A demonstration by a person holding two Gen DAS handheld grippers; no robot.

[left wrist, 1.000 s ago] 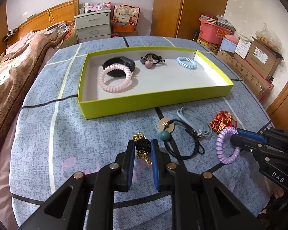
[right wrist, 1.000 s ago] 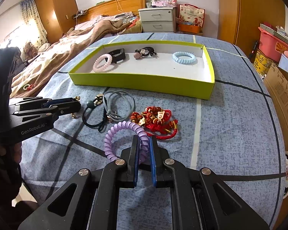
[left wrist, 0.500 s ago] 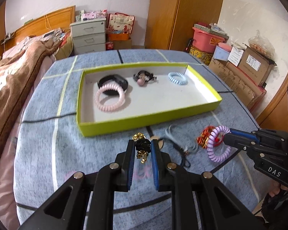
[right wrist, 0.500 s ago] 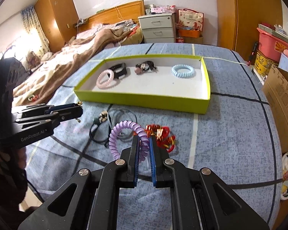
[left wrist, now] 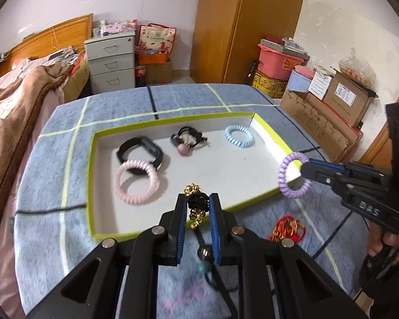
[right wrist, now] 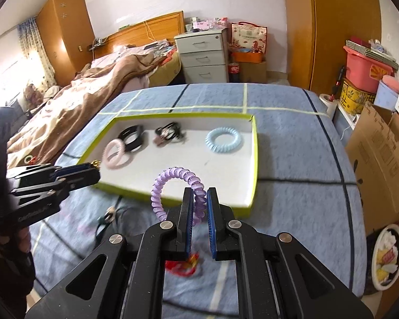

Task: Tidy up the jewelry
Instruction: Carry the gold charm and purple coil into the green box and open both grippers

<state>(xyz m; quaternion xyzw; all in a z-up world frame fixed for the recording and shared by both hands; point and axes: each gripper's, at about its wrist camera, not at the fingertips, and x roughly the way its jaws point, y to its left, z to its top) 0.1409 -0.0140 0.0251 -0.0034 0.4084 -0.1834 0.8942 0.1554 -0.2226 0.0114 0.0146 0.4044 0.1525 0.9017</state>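
Note:
My left gripper (left wrist: 197, 199) is shut on a black and gold hair tie (left wrist: 196, 204), held above the near edge of the yellow-green tray (left wrist: 91, 186). My right gripper (right wrist: 199, 195) is shut on a purple spiral hair tie (right wrist: 173, 188), held above the tray's near right corner (right wrist: 248, 208); it also shows in the left wrist view (left wrist: 292, 175). In the tray lie a pink spiral tie (left wrist: 137, 182), a black band (left wrist: 141, 151), a black tie with a pink bead (left wrist: 187, 141) and a blue spiral tie (left wrist: 239, 136).
On the blue checked cloth (left wrist: 53, 220) near the tray's front lie a red and gold bracelet (left wrist: 288, 230) and a black cord with a teal bead (left wrist: 204, 265). A bed stands to the left (right wrist: 93, 93), cardboard boxes to the right (left wrist: 327, 106).
Both grippers have risen and moved forward toward the tray, each carrying its hair tie. The purple tie now hangs over the tray's right corner.

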